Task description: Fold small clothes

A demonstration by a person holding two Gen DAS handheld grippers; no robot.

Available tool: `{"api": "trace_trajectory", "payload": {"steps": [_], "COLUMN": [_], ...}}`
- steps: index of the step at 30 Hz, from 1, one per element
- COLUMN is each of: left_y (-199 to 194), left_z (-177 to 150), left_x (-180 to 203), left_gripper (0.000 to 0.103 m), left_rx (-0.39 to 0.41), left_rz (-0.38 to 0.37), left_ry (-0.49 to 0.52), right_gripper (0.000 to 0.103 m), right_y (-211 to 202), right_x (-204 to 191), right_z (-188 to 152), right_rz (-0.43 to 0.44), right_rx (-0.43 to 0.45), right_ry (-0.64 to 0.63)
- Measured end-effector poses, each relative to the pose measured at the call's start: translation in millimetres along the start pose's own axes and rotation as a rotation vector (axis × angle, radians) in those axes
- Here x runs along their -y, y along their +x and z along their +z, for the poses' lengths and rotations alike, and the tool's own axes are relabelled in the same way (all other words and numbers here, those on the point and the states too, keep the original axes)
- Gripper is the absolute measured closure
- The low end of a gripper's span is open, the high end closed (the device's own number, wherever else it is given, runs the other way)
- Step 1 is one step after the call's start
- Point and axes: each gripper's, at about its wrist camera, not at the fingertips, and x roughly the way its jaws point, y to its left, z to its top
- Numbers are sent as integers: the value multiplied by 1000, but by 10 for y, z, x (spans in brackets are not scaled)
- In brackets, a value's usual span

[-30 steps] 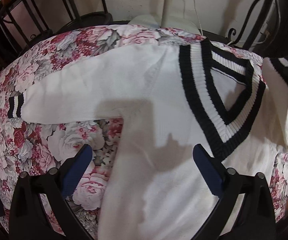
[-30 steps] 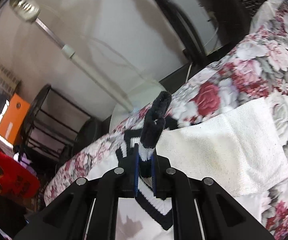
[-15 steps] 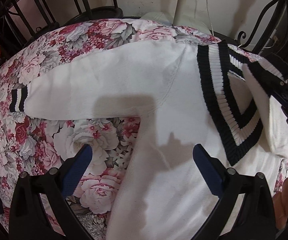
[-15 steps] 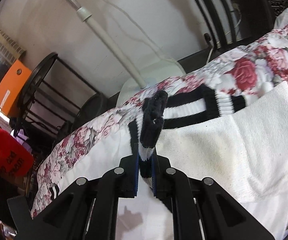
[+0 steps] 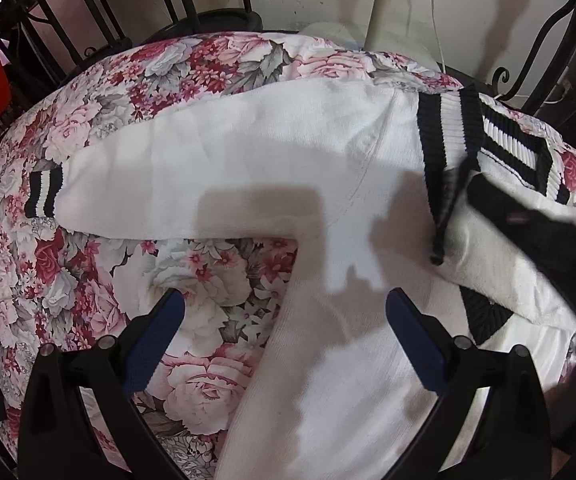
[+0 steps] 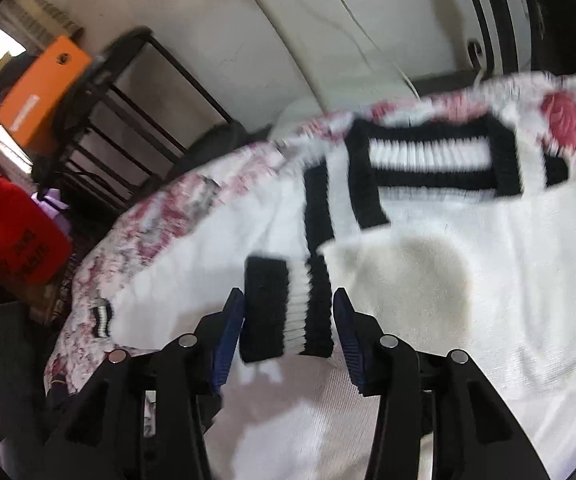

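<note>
sweater (image 5: 327, 184) hem cut off at the bottom edge, right-wrist view pretty smeared, red bag (image 6: 12, 232) lettering was unreadable

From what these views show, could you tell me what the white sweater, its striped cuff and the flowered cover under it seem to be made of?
White sweater: soft matte knit, probably cotton or acrylic; fine stitch texture, limp drape.
Striped cuff: thicker ribbed knit in black and white; raised vertical ribs show. It lies between the right tongs, which have just been opening.
Flowered cover: smooth printed woven cloth, slightly puffy, possibly quilted.
</note>
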Motion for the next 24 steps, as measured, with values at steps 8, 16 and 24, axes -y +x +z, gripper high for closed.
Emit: {"api": "trace_trajectory", "payload": {"steps": [8,16,24], "left_y": [54,688,284], "left_z": [164,83,305], "left_x": [341,787,699], "left_gripper": [5,4,4], "left_rx": [39,8,155], "left_rz": [-10,52,-4], "left_ry": [56,230,156], "right_gripper": [86,103,98], "right_y": [-717,-622,-841], "right_x": [881,2326,1699], "right_z": [161,-130,134], "right_rz": [-119,-154,-246], "right_rx": [143,62,173], "right_ry": [145,512,278]}}
